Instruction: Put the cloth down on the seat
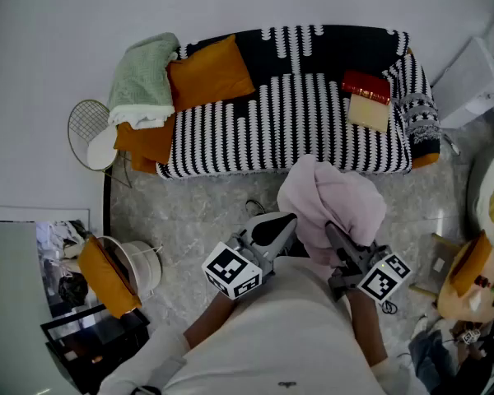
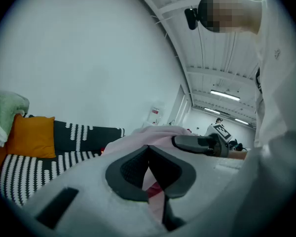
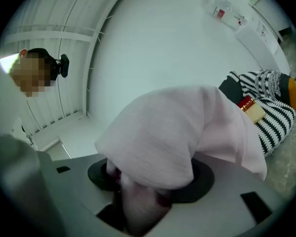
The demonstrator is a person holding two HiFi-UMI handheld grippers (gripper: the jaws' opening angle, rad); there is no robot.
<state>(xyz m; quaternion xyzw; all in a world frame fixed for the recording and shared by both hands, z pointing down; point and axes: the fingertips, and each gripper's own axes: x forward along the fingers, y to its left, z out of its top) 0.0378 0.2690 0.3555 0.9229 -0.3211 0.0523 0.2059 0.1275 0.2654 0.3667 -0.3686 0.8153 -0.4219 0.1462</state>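
As it hangs bunched, cloth [image 1: 333,204] pale pink, soft, thickly folded

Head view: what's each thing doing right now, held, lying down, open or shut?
pink cloth, bunched, held up by both grippers, not yet on the sofa
left gripper, shut on the pink cloth
right gripper, shut on the pink cloth
orange cushion, lying on the sofa
green blanket, draped over the sofa's end

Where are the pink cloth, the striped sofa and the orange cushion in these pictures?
pink cloth [image 1: 333,200], head view, top of the bunched bundle.
striped sofa [image 1: 300,109], head view, bare middle of the seat.
orange cushion [image 1: 210,72], head view, centre of its face.
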